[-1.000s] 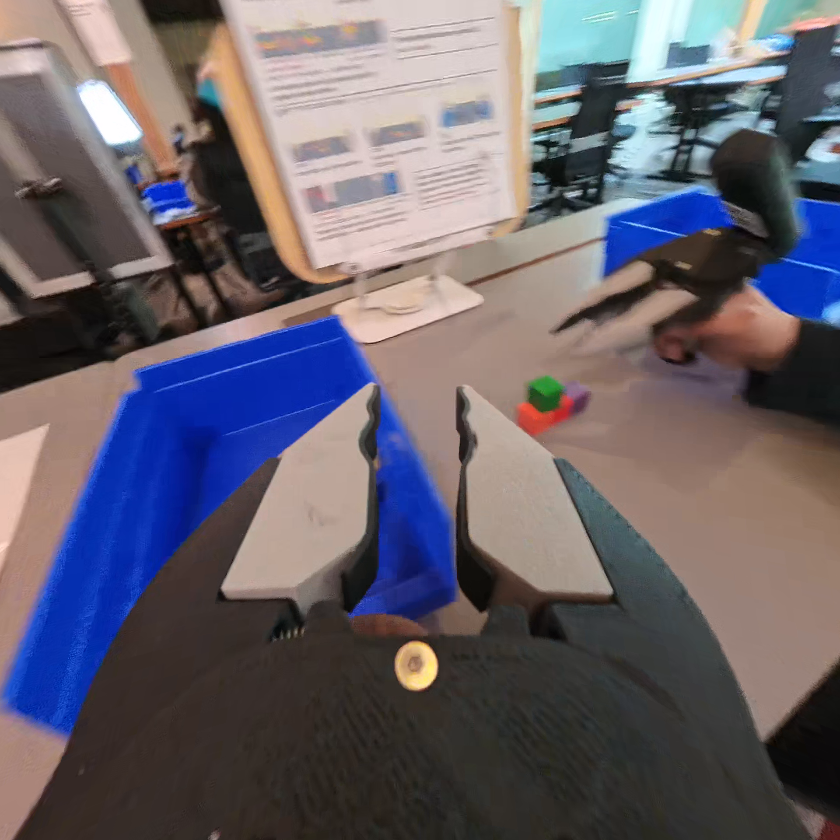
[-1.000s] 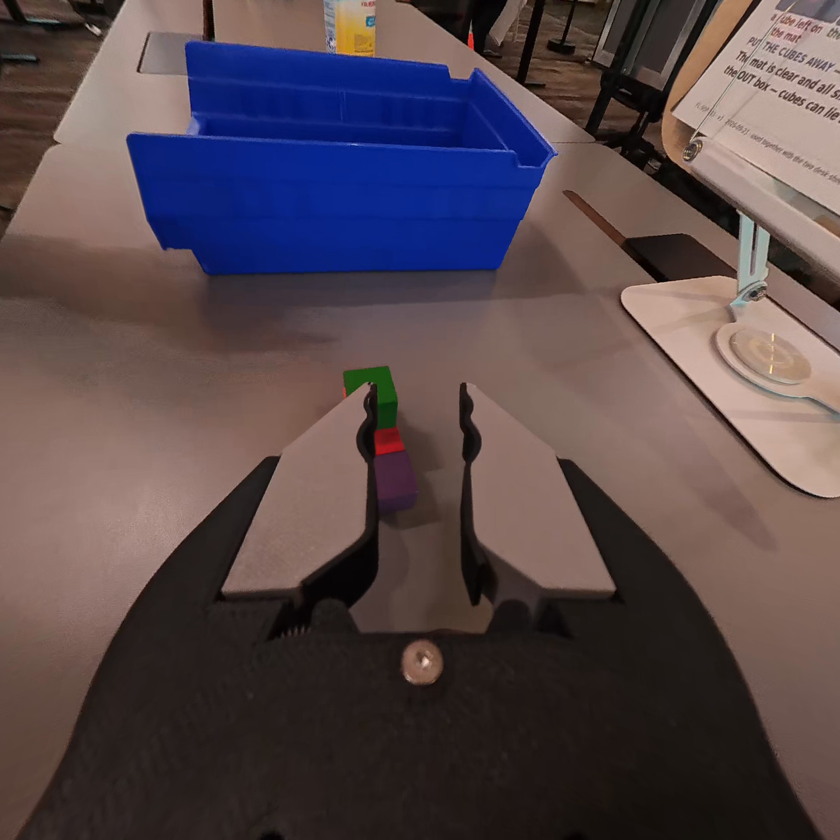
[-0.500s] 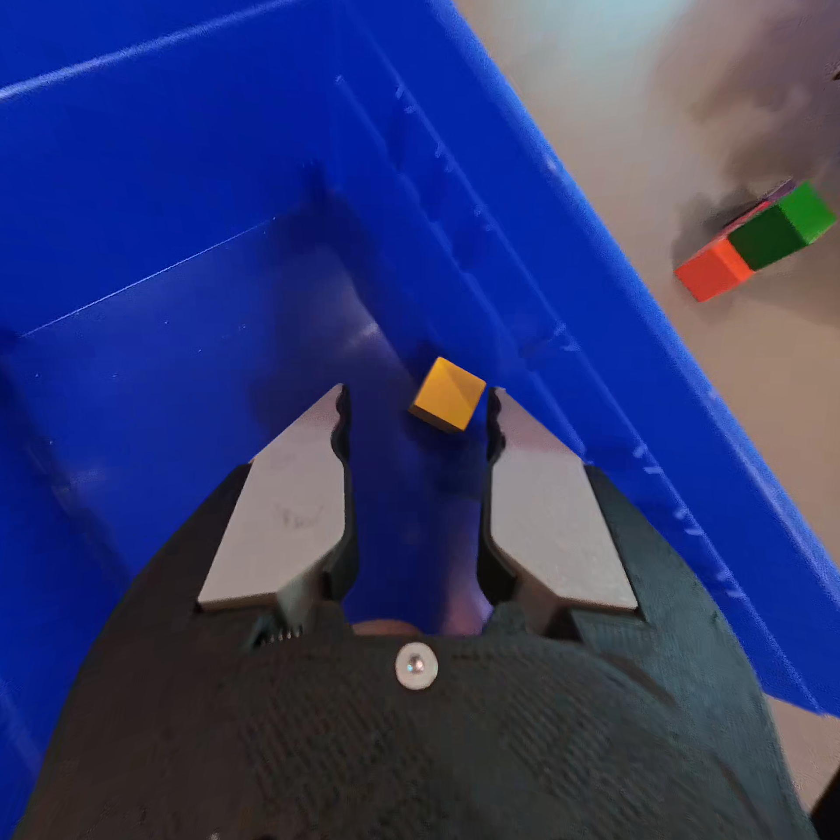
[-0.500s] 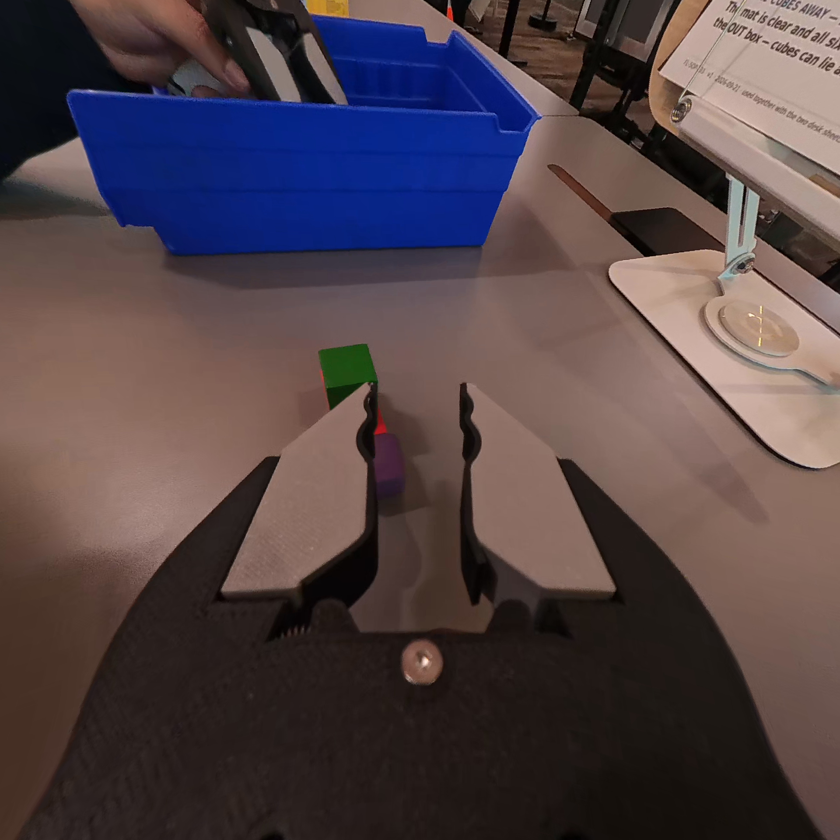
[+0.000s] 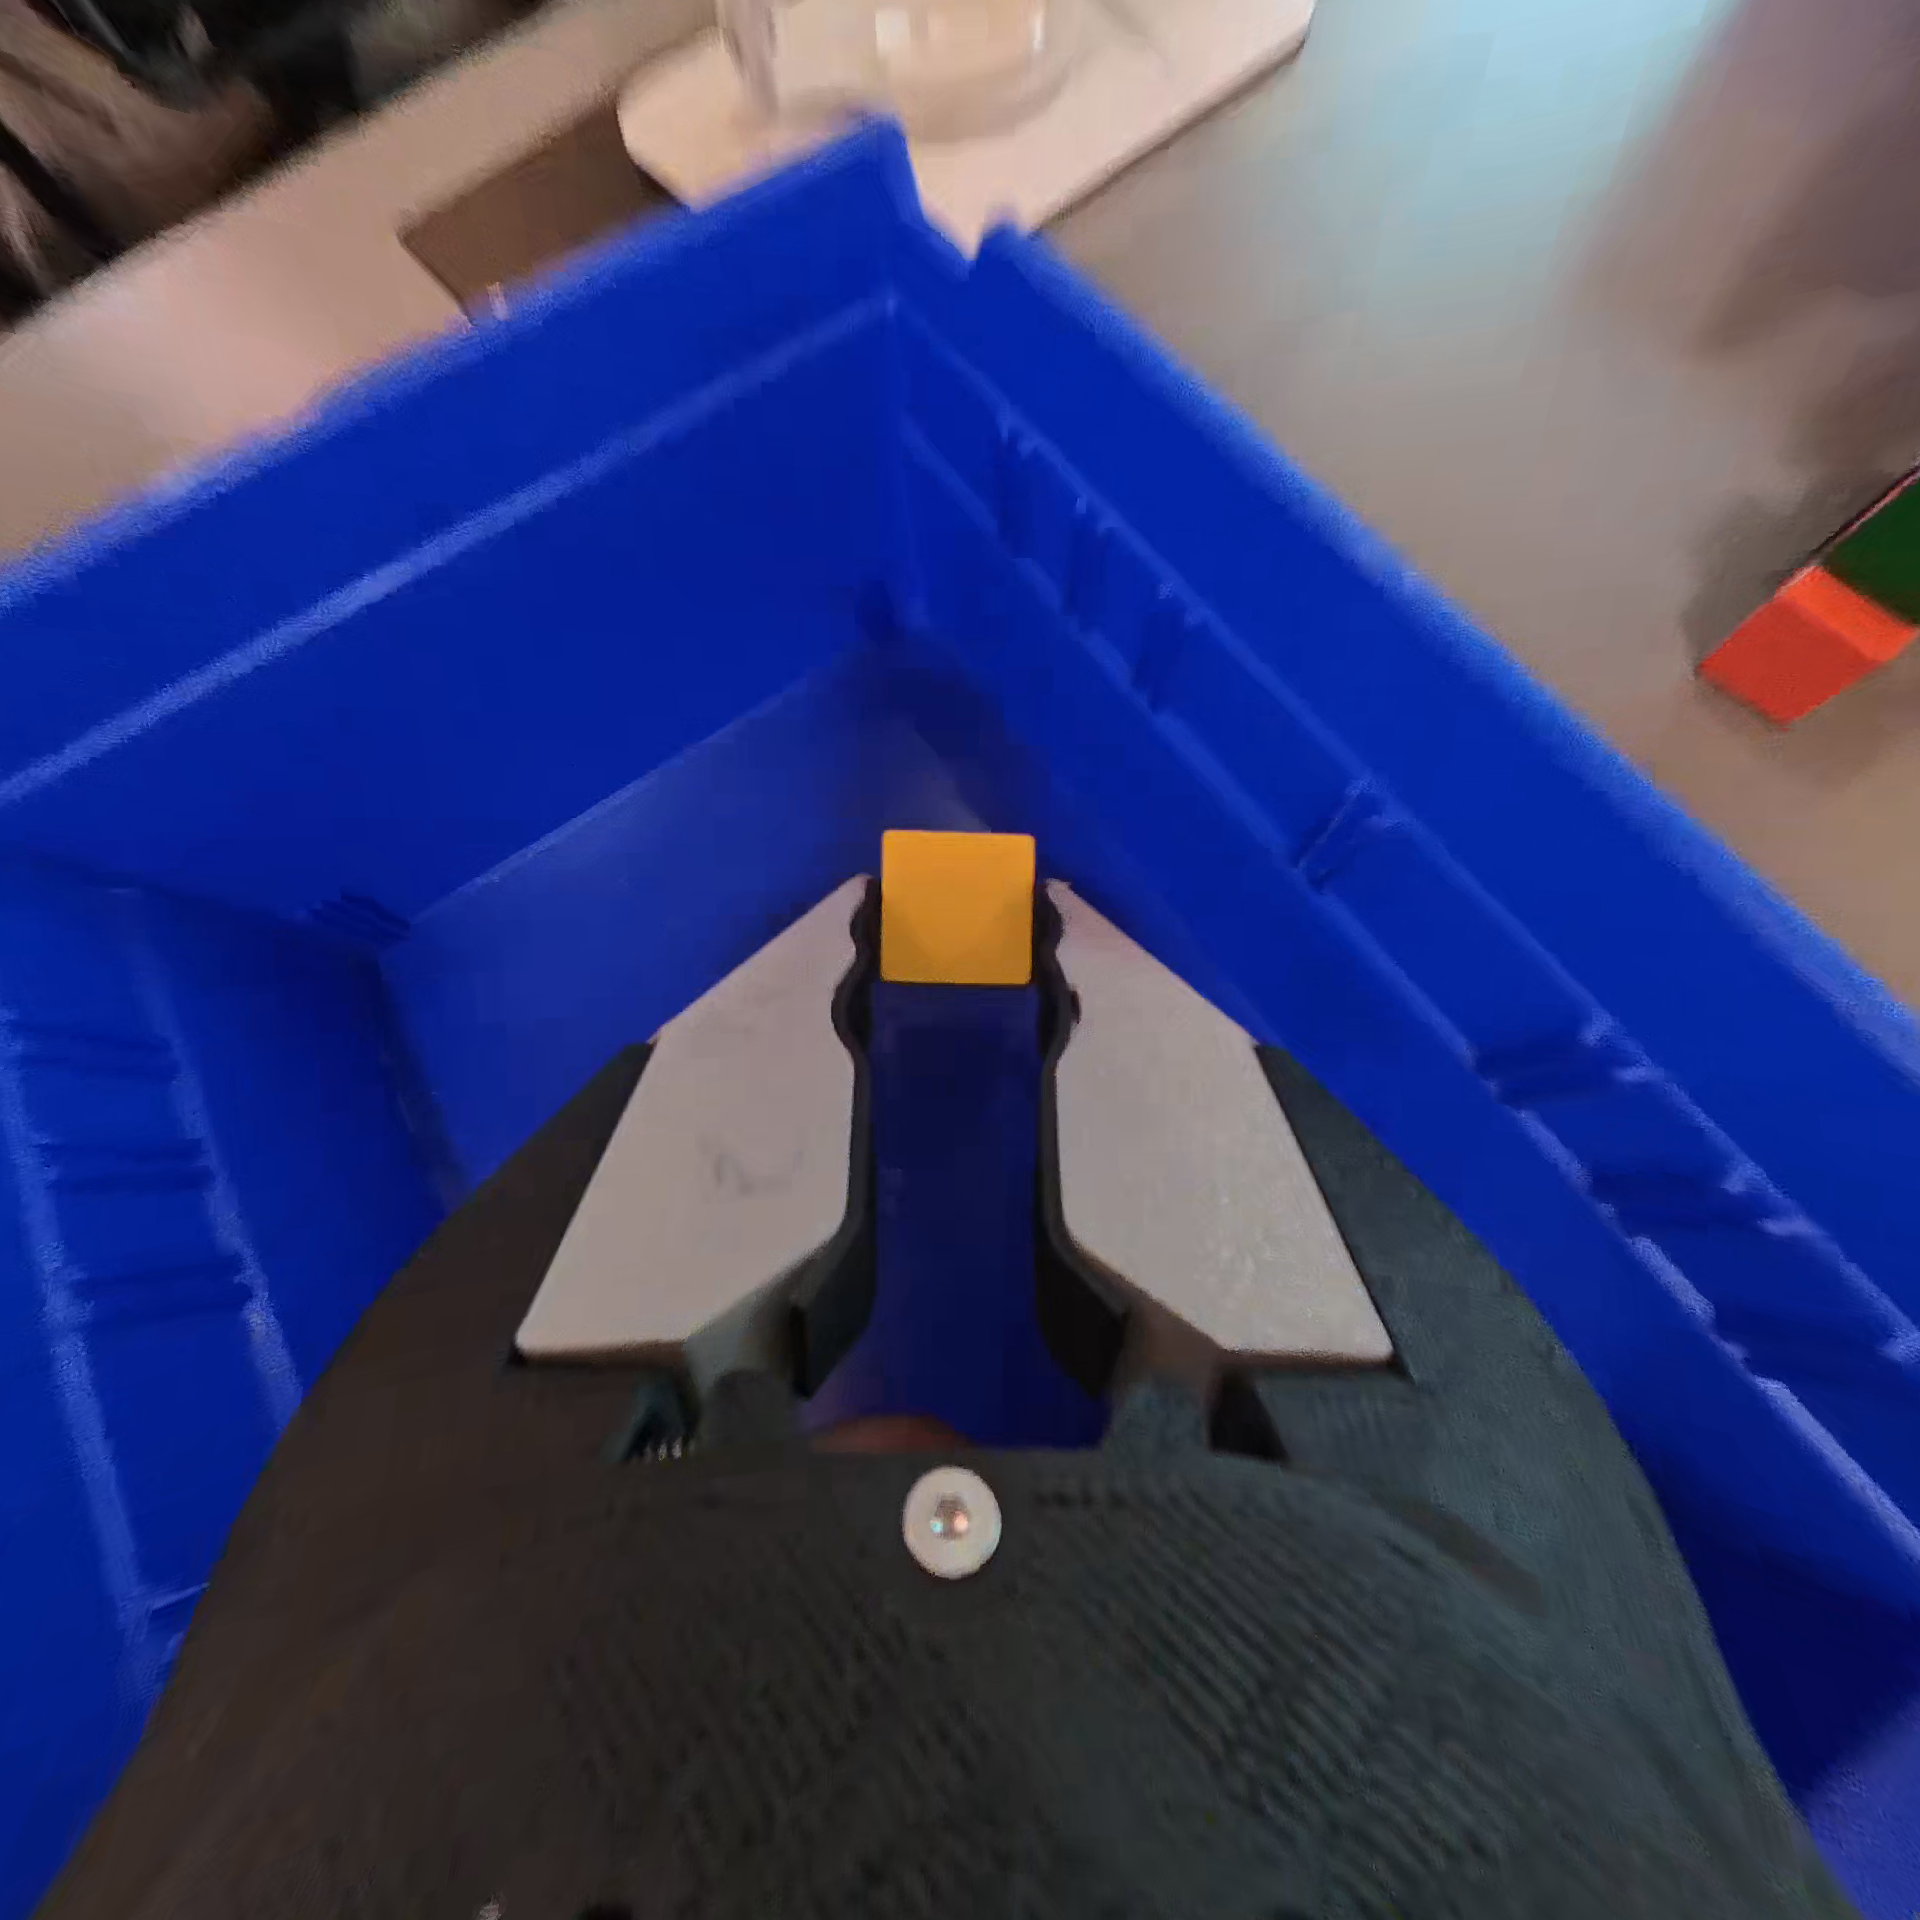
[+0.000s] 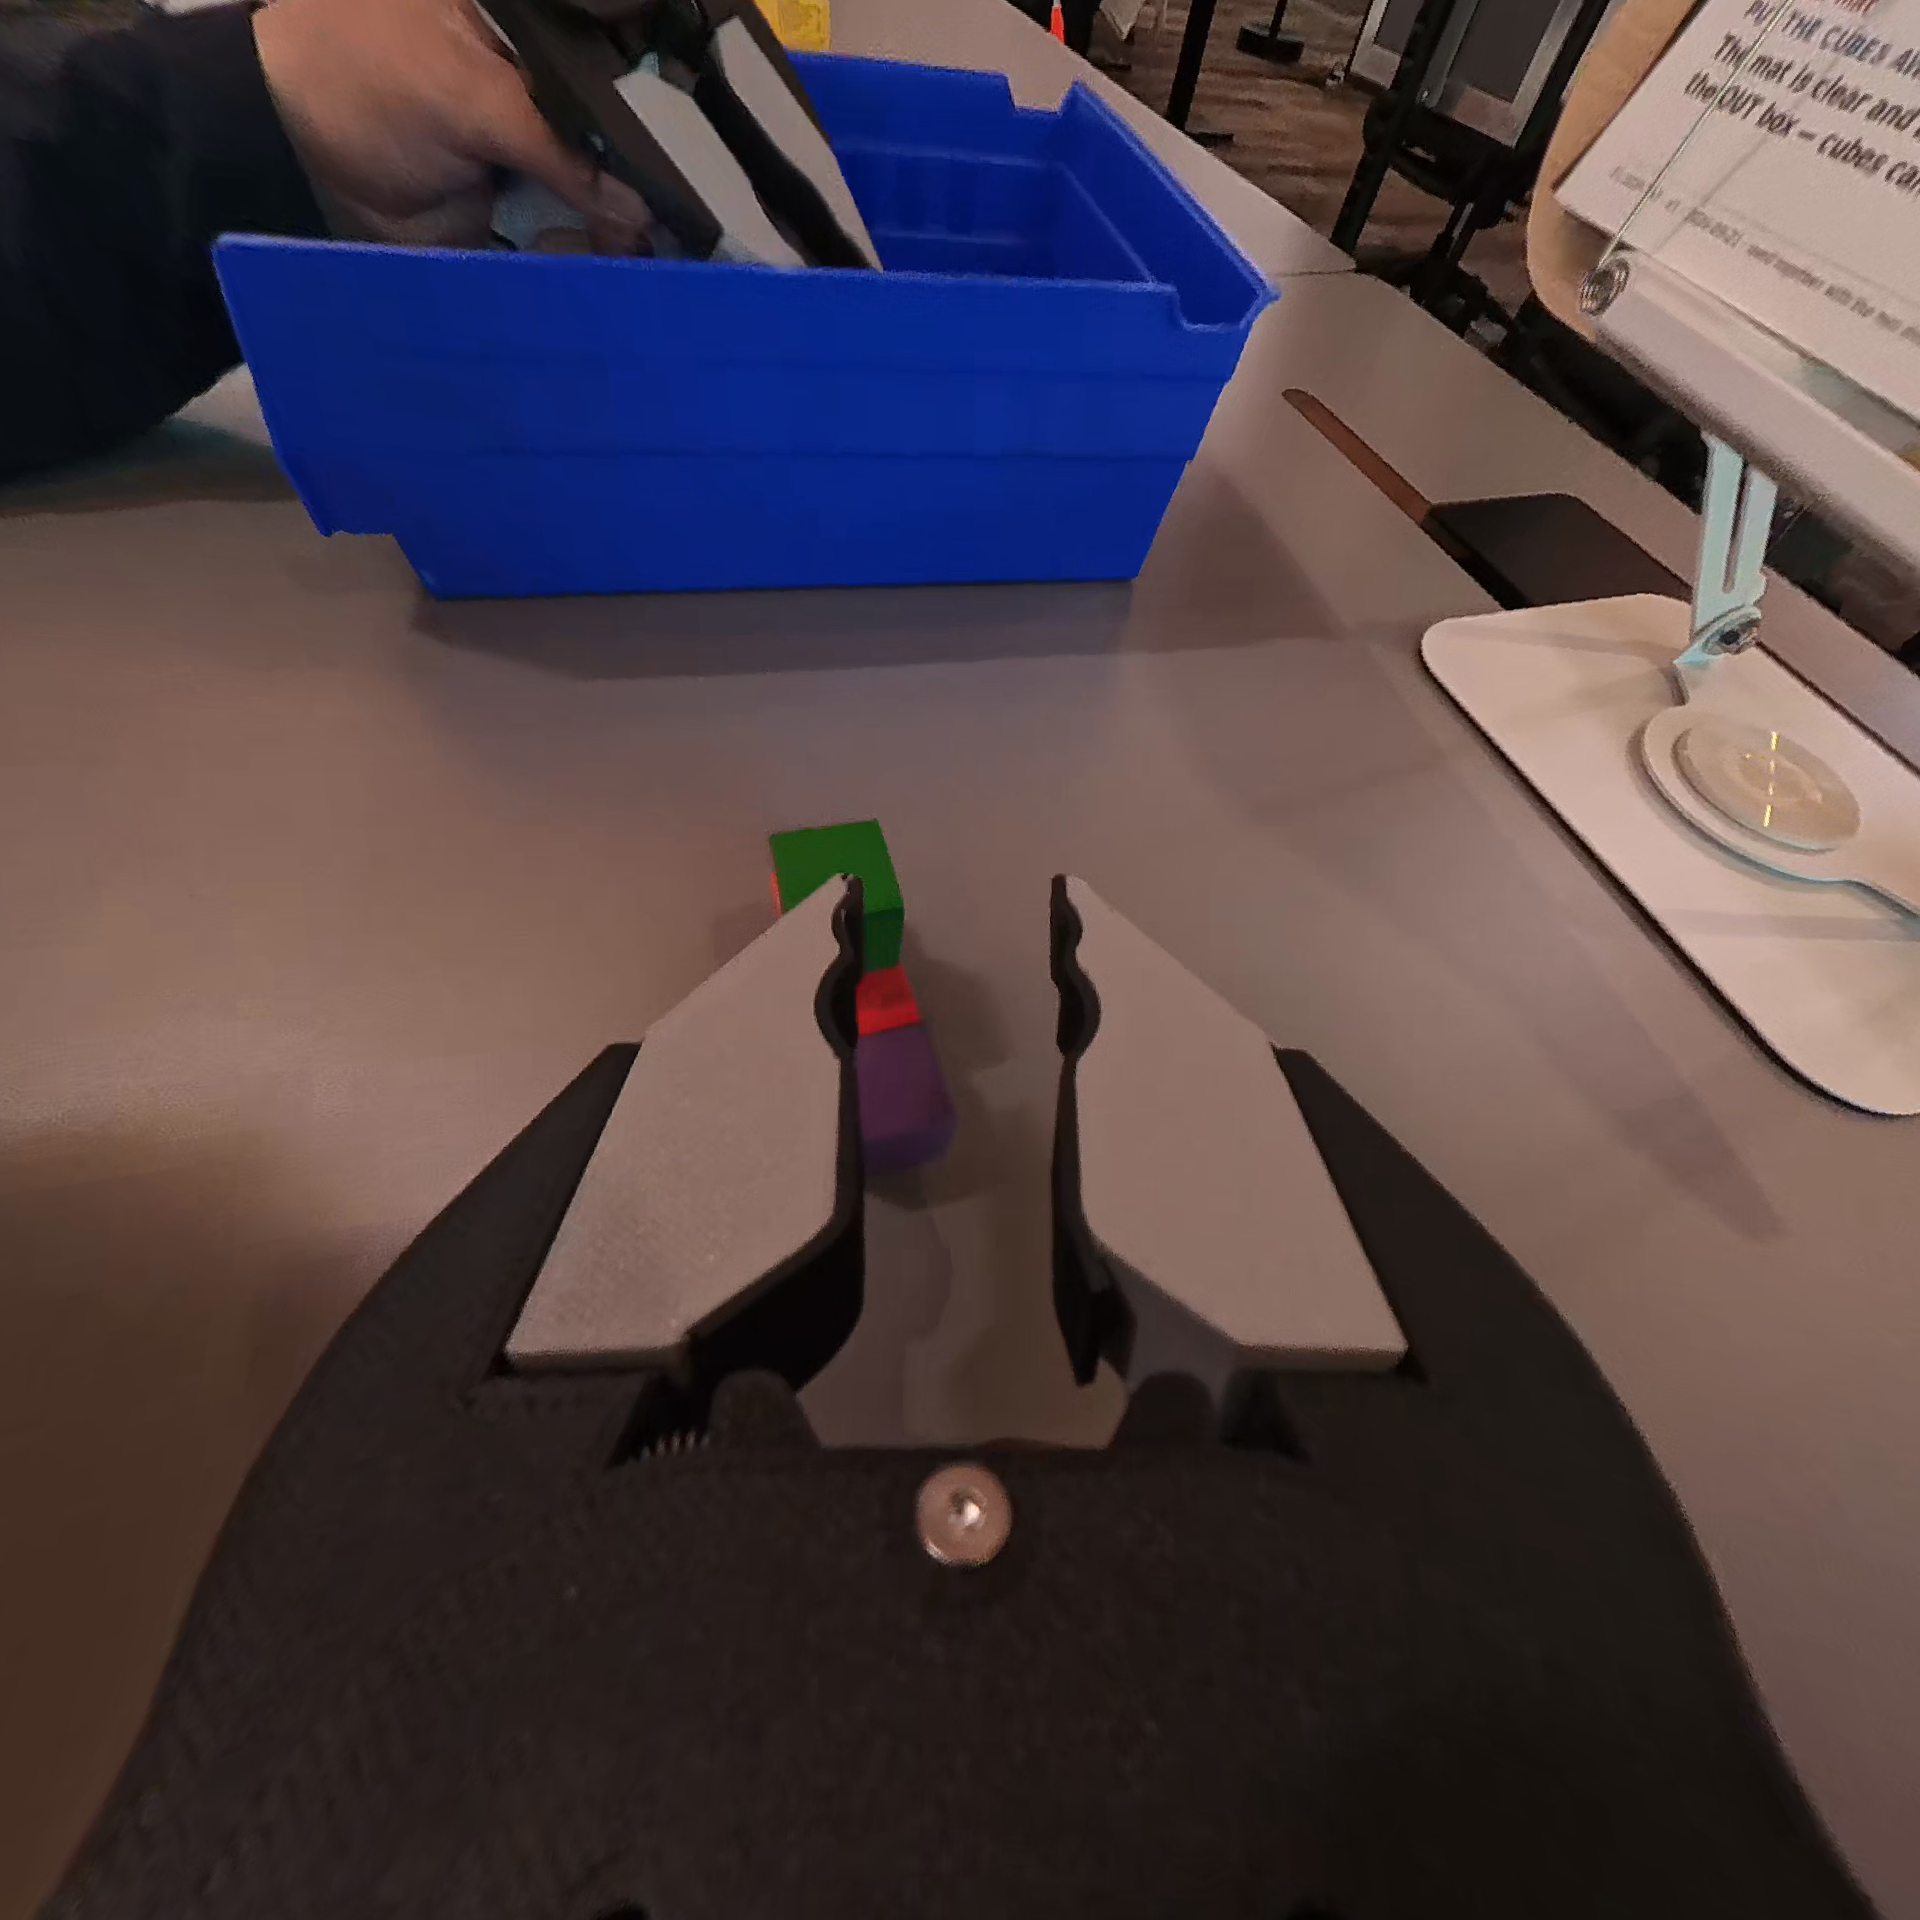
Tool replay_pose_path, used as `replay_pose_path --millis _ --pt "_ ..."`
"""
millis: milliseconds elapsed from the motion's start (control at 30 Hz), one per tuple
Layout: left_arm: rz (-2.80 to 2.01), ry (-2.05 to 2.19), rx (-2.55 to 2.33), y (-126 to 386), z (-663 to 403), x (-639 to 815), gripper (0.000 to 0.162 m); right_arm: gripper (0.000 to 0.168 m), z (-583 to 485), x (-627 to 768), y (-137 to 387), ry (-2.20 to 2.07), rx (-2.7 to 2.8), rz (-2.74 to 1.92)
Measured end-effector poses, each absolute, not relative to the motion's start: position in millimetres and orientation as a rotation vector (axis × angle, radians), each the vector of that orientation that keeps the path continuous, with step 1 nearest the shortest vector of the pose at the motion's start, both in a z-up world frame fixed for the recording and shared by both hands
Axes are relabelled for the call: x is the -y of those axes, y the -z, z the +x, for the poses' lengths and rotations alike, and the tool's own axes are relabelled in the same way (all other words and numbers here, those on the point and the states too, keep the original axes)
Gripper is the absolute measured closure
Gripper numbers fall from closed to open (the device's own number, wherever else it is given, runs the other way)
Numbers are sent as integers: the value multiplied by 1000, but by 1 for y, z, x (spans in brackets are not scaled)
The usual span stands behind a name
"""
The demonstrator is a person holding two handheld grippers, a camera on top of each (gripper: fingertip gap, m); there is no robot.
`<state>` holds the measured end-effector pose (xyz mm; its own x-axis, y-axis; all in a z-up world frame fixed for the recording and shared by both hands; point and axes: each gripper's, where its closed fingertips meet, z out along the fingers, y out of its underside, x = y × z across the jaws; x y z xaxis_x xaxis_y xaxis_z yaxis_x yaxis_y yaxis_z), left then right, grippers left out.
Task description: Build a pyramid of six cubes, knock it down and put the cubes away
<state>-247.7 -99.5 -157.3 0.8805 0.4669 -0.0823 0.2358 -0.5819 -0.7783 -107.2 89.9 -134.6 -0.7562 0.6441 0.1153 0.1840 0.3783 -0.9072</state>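
In the left wrist view my left gripper [image 5: 956, 914] is down inside the blue bin [image 5: 1351, 727], shut on a yellow cube [image 5: 956, 909] held squarely between its fingertips near the bin's far corner. In the right wrist view the left gripper [image 6: 727, 156] reaches into the same bin [image 6: 727, 416], held by a hand. My right gripper [image 6: 951, 894] is open and empty, low over the grey table. A green cube [image 6: 831, 873] sits on top of a red cube [image 6: 886, 1000], with a purple cube [image 6: 902, 1101] beside them, next to the right gripper's left finger. The red cube [image 5: 1808, 655] and green cube [image 5: 1881, 551] also show at the left wrist view's right edge.
A white stand base [image 6: 1662, 790] with a tilted sign board [image 6: 1766, 156] stands at the right of the table. A dark flat rectangle [image 6: 1538, 540] lies beside it. Chairs and table legs are beyond the table's far edge. The grippers' ends are close to 25 cm from one another. The dark flat rectangle [image 6: 1538, 540] is about 30 cm from my left fingertips and 40 cm from my right.
My left gripper dropped into the bin, moved up to the yellow cube and closed on it. The right gripper stayed open by the three cubes and shifted only slightly.
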Motion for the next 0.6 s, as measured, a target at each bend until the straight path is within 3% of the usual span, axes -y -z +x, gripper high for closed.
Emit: replay_pose_path --millis 167,267,600 --pt "-1777 -444 165 52 -200 86 136 131 -89 -75 100 -1569 2149 -700" --pt "-1687 -471 -51 14 -143 65 136 126 -76 -66 78 -1755 2116 -703" --pt "-1769 -879 -236 32 -74 -54 136 112 -55 -60 38 -2164 2011 -799"
